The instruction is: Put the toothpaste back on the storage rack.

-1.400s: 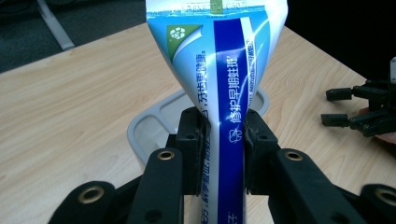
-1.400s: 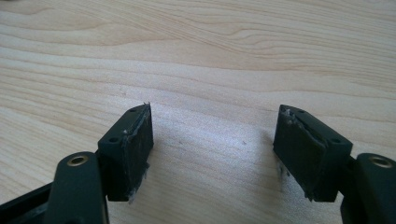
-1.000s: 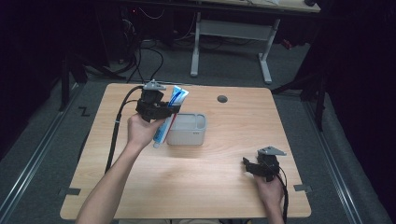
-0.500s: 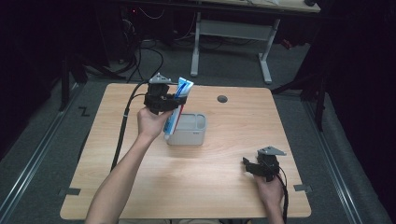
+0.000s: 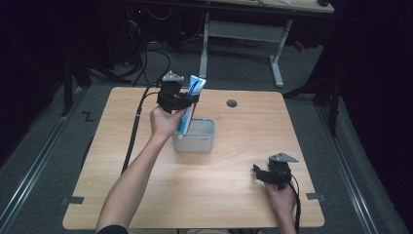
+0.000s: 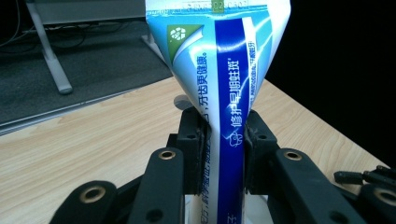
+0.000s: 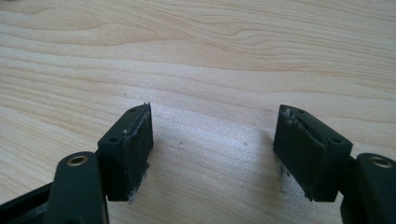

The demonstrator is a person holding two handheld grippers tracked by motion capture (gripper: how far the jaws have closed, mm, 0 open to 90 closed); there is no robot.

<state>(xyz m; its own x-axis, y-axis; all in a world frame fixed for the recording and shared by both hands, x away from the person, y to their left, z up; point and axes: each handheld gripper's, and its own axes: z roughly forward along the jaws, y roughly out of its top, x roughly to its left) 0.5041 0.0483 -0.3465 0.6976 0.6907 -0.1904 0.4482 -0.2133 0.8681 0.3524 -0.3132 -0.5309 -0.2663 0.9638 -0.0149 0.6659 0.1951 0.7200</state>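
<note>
Toothpaste tube (image 5: 190, 103) upright, pinched mid-body by left tongs (image 5: 181, 101), lower end inside grey bin (image 5: 203, 141) on counter (image 5: 146, 185), right tongs (image 5: 259, 174) wide apart, holding nothing, resting near counter's right edge.

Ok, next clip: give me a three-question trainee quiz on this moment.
1. True or false: the left gripper is shut on the toothpaste tube.
2. Which end of the tube is inside the grey bin: the lower or the flat upper one?
3. The right gripper is: A) holding a cap, B) open with nothing between its jaws, low over the table, C) inside the bin.

Key: 1 true; 2 the lower end, with the flat end up above the gripper; 3 B.
</note>
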